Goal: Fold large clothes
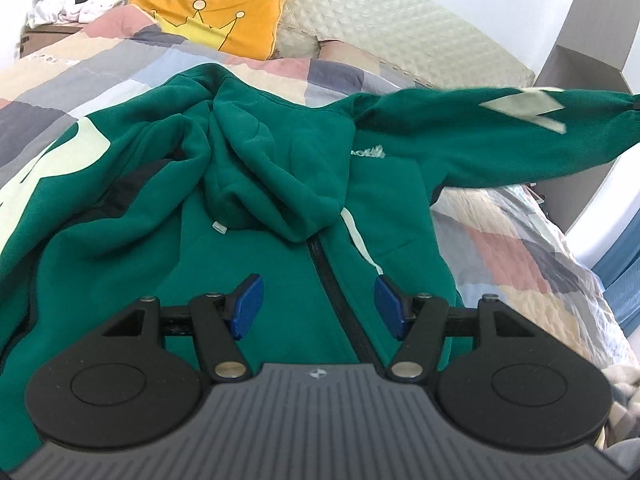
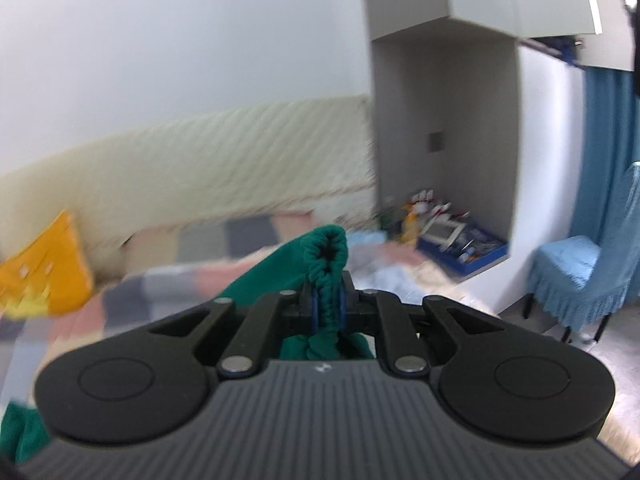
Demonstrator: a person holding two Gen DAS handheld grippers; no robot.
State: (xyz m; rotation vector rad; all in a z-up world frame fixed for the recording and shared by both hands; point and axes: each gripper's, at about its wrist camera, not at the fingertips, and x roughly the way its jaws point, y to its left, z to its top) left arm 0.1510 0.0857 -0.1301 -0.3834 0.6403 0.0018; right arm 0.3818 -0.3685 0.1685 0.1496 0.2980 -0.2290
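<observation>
Green zip hoodie [image 1: 256,200]: front up on the bed, hood bunched at collar, one sleeve [image 1: 500,136] lifted, cuff [image 2: 326,256] pinched.

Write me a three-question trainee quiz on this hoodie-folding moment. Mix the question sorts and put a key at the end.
1. True or false: the left claw is clamped on the green hoodie.
2. Which part of the hoodie does the right claw hold? A) hood B) sleeve cuff C) zipper
3. Fill in: the orange pillow bears a drawn ____.

Key
1. False: it hangs open above the zipper, with nothing between its pads.
2. B: the ribbed cuff is pinched between the pads and the sleeve is lifted off the quilt.
3. Crown.
</observation>
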